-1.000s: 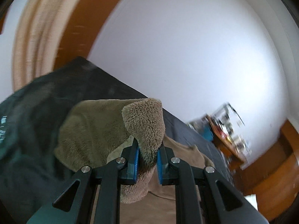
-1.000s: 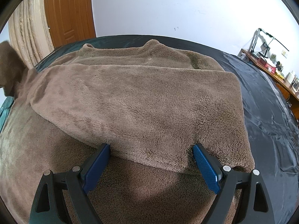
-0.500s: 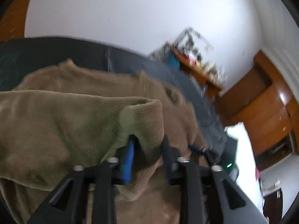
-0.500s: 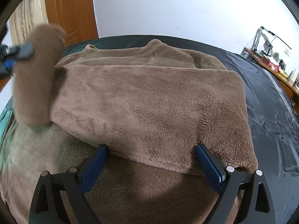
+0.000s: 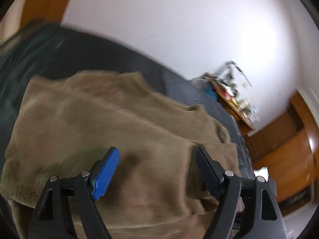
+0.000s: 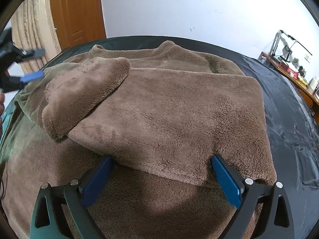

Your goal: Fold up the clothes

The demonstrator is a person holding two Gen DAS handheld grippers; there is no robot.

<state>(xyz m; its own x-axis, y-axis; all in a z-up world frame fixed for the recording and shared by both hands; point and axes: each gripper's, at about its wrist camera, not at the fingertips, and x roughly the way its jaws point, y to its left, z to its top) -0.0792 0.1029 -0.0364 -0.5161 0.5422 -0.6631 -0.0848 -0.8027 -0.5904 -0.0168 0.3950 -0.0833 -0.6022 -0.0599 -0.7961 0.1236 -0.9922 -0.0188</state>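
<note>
Dark bed sheet [image 6: 289, 107] under brown sweater [image 6: 179, 109]. Sleeve [image 6: 83, 91] now dropped across sweater's left; left gripper [image 5: 155, 171] opening, empty. Right gripper [image 6: 161, 179] opening, empty. Sleeve fold done.

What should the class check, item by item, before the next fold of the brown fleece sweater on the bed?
1. Left tool free of the fabric: ok; its jaws are opening and nothing is pinched between them.
2. Left sleeve laid across the sweater: ok, though it sits bunched and slanted rather than flat.
3. Right sleeve folded flat across the body: ok.
4. Right tool ready: ok; its jaws are opening, wide apart at the near fold edge, gripping nothing.
5. Hem and lower body smooth: cannot tell, mostly hidden below the tools.
6. Bed cover beside the sweater bare of other items: ok on the side in view.
</note>
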